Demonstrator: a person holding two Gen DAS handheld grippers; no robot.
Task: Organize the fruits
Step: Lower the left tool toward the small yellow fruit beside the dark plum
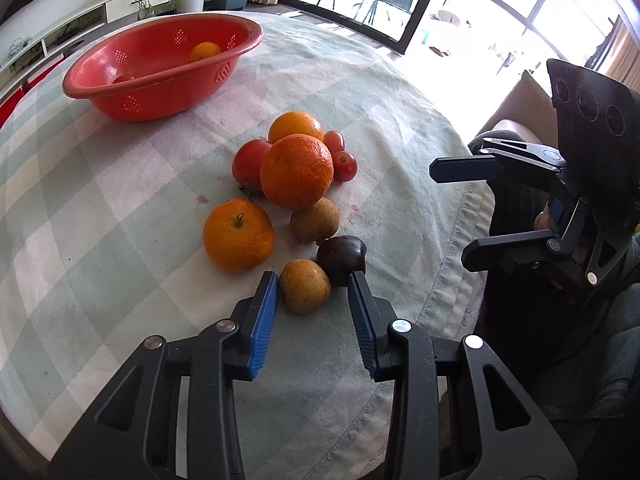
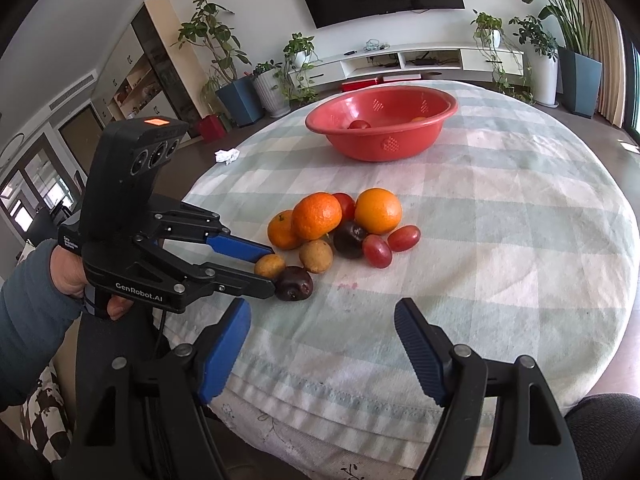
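A pile of fruit lies mid-table: oranges, tomatoes, small brown fruits and dark plums. My left gripper is open, its jaws on either side of a small brown fruit, with a dark plum just beyond the right finger. It also shows in the right wrist view at the same brown fruit and plum. My right gripper is open and empty over the table's near edge. A red basket at the far side holds an orange and a tomato.
A checked cloth covers the round table. Grape tomatoes lie at the pile's right side. A dark chair stands off the table's right edge. Plants and a TV cabinet stand beyond.
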